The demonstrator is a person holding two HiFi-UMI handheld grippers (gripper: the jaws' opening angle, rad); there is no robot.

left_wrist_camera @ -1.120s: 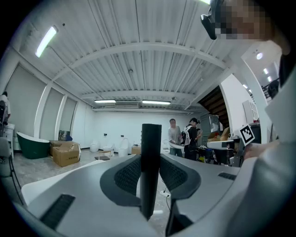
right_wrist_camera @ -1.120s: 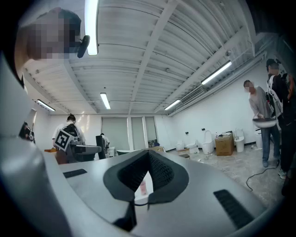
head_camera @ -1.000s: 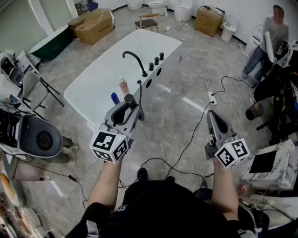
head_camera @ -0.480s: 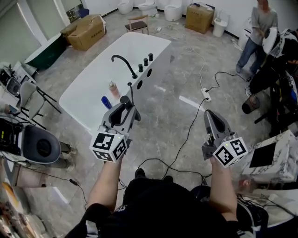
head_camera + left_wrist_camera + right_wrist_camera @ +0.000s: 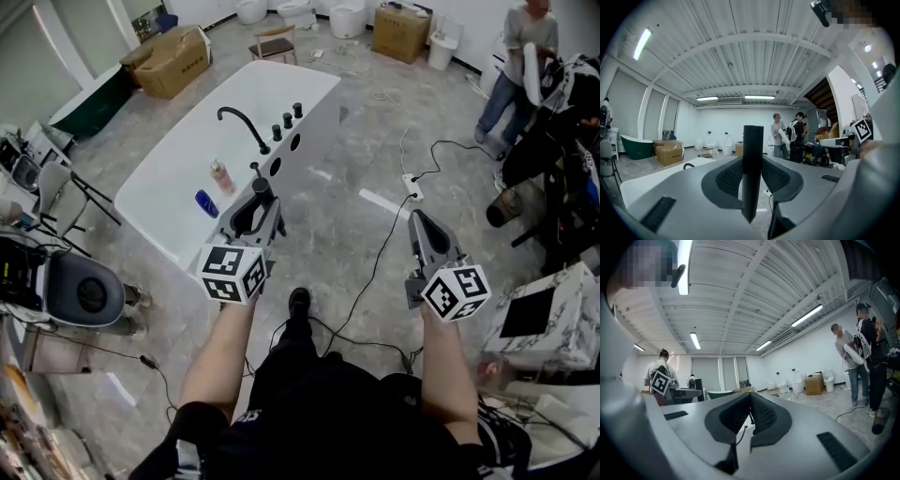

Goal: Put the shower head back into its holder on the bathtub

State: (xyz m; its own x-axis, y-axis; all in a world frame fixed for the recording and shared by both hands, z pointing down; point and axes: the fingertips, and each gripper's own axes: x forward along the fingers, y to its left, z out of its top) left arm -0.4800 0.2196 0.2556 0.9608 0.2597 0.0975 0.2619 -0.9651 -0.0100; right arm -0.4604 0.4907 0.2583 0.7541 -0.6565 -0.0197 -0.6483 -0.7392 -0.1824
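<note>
2 grippers are held out in front of the person, over a grey marbled floor (image 5: 347, 244) crossed by black cables. The left gripper (image 5: 255, 212) is clamped on the black shower head (image 5: 752, 164): its ribbed pads (image 5: 728, 176) press on both sides of the handle, which stands upright between them with its top above the jaw tips. From the head view, the shower head sits in the air just beside the near long wall of the white bathtub (image 5: 178, 164), close to 2 round openings (image 5: 275, 167) in that wall and short of the rim. On the rim stand a curved black faucet (image 5: 240, 123) and 3 black knobs (image 5: 287, 120) in a row; which fitting is the holder I cannot tell. Inside the tub lie a pink bottle (image 5: 221, 175) and a small blue object (image 5: 207, 202), near each other. The right gripper (image 5: 419, 225) is well apart from the tub on the right, its jaws pressed together with nothing between them. Beyond the tub stand cardboard boxes (image 5: 173, 61), and a person (image 5: 520, 56) stands at the far right.
</note>
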